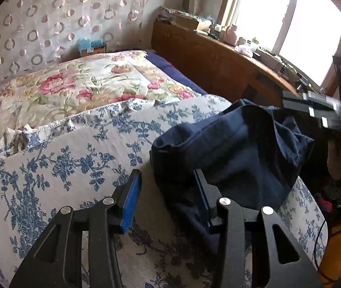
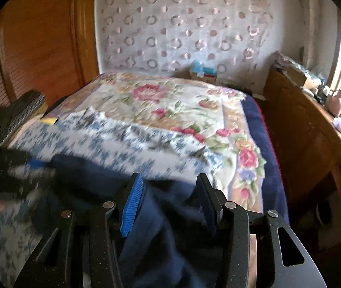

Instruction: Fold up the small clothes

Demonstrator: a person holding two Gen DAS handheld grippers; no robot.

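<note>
A navy blue garment [image 1: 237, 148] lies rumpled on the blue-floral white cloth [image 1: 62, 168] that covers the near end of the bed. My left gripper [image 1: 168, 175] stands open at the garment's left edge. One of its fingers is over the floral cloth, the other over the navy fabric, and neither pad presses on anything. My right gripper [image 2: 169, 180] is open too, and the navy garment [image 2: 165, 228] hangs loosely below and between its blue pads. In the left wrist view the right gripper [image 1: 319, 112] is a blurred shape beyond the garment's far right corner.
A pink-flowered quilt [image 1: 79, 88] covers the far part of the bed. A wooden ledge [image 1: 230, 55] cluttered with small items runs under the bright window [image 1: 302, 24]. A wooden wardrobe [image 2: 38, 36] stands to the left, with a circle-patterned curtain [image 2: 182, 24] behind the bed.
</note>
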